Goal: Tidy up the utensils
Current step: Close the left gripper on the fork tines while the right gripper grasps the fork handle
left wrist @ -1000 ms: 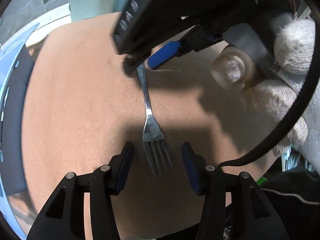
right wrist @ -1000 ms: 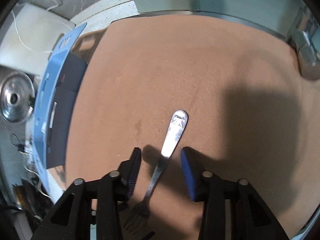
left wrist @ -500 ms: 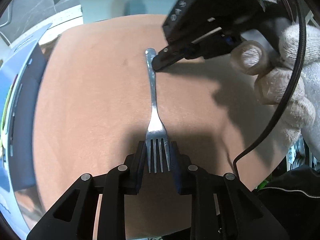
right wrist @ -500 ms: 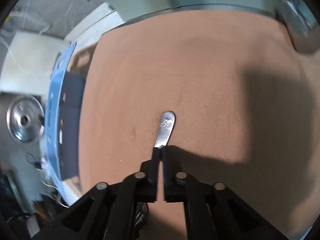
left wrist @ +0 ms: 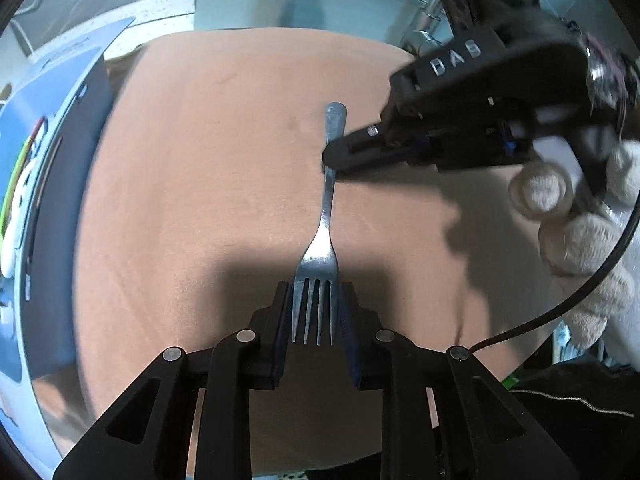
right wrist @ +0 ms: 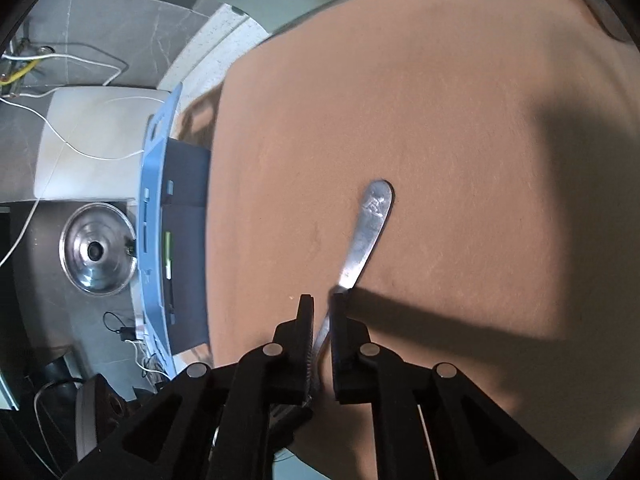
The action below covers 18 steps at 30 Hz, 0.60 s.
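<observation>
A steel fork (left wrist: 326,216) is over the orange-brown mat (left wrist: 192,184). My left gripper (left wrist: 314,316) is shut on its tines, which point toward the camera. My right gripper (left wrist: 330,160) comes in from the right in the left wrist view and is shut on the fork's handle near its far end. In the right wrist view the right gripper (right wrist: 323,312) holds the handle, and the rounded handle end (right wrist: 374,208) sticks out beyond the pads. The tines are hidden there below the fingers.
A blue and dark box (left wrist: 44,184) stands along the mat's left edge; it also shows in the right wrist view (right wrist: 168,232). A round steel lid (right wrist: 98,248) lies beyond it. A gloved hand (left wrist: 580,240) holds the right gripper. A pale green surface (left wrist: 280,0) lies behind the mat.
Both grippers closed on the fork: the left on the tines, the right on the handle. The right gripper has since swung round to the right side of the fork.
</observation>
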Motion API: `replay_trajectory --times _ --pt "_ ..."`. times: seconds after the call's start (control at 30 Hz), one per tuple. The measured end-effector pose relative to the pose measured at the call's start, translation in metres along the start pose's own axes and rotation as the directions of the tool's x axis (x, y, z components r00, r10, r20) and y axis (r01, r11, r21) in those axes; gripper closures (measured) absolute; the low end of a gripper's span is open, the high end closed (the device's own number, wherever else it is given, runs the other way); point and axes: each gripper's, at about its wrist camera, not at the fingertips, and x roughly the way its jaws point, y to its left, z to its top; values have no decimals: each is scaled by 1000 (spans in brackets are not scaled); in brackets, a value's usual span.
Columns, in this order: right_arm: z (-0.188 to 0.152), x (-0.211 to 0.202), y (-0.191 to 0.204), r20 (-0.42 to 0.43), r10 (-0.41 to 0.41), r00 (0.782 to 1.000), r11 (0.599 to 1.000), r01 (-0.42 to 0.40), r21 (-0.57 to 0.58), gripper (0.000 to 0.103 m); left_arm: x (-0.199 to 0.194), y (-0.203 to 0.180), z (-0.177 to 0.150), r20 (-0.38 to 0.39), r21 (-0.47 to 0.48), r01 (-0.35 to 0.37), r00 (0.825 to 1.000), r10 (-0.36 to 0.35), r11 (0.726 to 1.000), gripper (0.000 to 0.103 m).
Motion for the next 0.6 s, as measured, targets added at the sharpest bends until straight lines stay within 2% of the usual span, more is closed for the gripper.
replay_trajectory --times 0.13,0.4,0.43,0.6 --pt "-2 6 -8 -22 30 999 999 -29 45 88 1 2 -4 5 -22 33 999 -33 999 82" --pt "2 11 8 27 -12 1000 1000 12 11 88 1 -7 -13 -1 11 34 999 -34 999 81" --pt "2 11 7 29 -14 999 1000 13 13 93 0 -6 -14 1 5 36 999 -36 999 81" --pt "5 11 -4 14 51 999 996 -52 76 95 -6 -4 -12 11 10 37 999 -37 999 81"
